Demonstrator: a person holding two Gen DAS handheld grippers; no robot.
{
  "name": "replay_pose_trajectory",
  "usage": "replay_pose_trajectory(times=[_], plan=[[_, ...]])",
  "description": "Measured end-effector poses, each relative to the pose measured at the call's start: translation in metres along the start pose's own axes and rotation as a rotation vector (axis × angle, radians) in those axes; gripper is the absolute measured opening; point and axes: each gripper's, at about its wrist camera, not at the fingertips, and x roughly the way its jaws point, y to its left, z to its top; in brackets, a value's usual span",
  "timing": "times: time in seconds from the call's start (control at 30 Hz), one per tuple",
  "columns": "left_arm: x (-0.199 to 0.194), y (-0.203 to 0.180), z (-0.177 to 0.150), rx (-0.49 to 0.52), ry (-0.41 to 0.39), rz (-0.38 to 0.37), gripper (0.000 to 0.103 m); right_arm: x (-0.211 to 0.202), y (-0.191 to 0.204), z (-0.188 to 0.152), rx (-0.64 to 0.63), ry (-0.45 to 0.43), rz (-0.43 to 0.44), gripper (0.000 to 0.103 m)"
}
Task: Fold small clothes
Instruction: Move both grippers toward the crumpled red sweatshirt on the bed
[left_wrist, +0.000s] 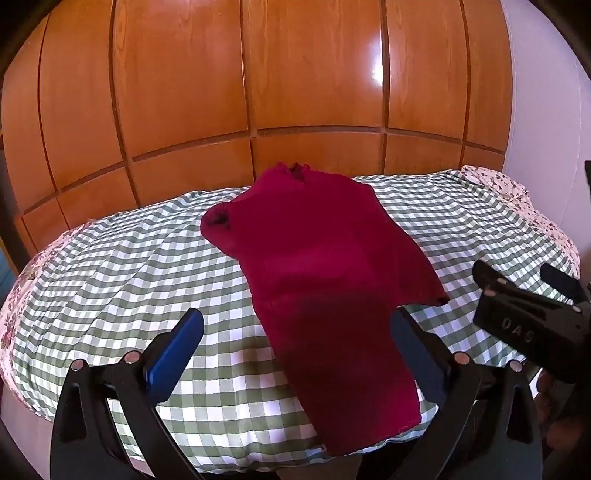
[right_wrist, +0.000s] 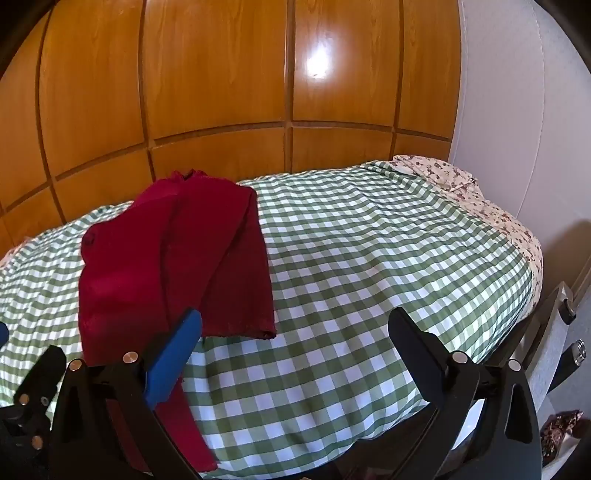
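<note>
One red garment (left_wrist: 325, 280) lies on the bed. One bed, with one green-checked cover (left_wrist: 129, 266) and one flowered sheet (right_wrist: 443, 173) showing at its edges. Two grippers: the left gripper (left_wrist: 295, 343) and the right gripper (right_wrist: 295, 343), each with two fingers, both spread wide with nothing between them. One wooden panelled wardrobe (left_wrist: 184, 92) stands behind the bed.
</note>
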Motion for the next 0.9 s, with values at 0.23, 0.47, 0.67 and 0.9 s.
replay_pose_trajectory(times=[0.23,0.47,0.67,0.9], plan=[[0.003,0.002,0.0,-0.003,0.01,0.008,0.101,0.002,-0.006,0.0,0.016,0.011,0.002,0.1],[0.008,-0.001,0.0,0.016,0.023,-0.006,0.101,0.005,-0.01,-0.001,0.03,0.028,0.0,0.1],[0.01,-0.009,-0.001,0.048,0.028,-0.024,0.101,0.011,-0.015,0.0,0.048,0.042,-0.005,0.1],[0.015,-0.015,-0.002,0.071,0.047,-0.044,0.101,0.015,-0.02,-0.001,0.059,0.054,-0.01,0.1]])
